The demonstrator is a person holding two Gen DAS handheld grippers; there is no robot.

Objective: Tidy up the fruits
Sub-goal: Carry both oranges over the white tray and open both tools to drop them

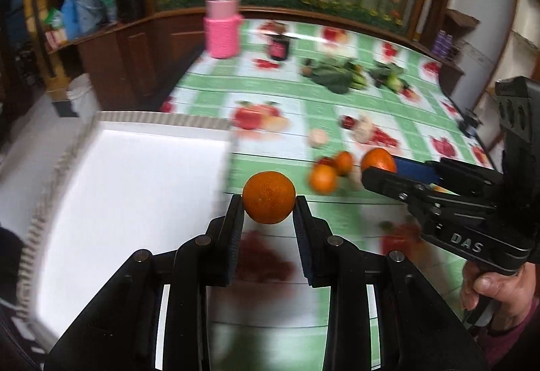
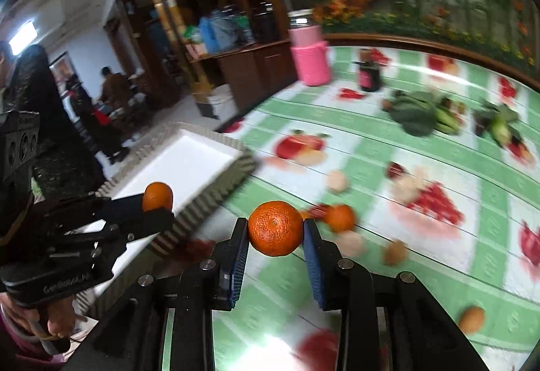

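The left gripper [image 1: 269, 202] is clamping an orange [image 1: 269, 197] above the fruit-print tablecloth [image 1: 388, 121], just beside the white tray [image 1: 135, 188]. The right gripper [image 2: 275, 229], whose body is showing the letters "DAS" in the left wrist view, is pinching a second orange [image 2: 275, 228]. More oranges [image 1: 323, 178] are lying on the cloth beyond.

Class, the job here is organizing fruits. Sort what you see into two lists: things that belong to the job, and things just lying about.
Belongs to the job:
- orange in the left claw
- orange in the right claw
- loose oranges on the table
- white tray

Lying about:
- pink flask
- dark jar
- leafy greens
- eggs
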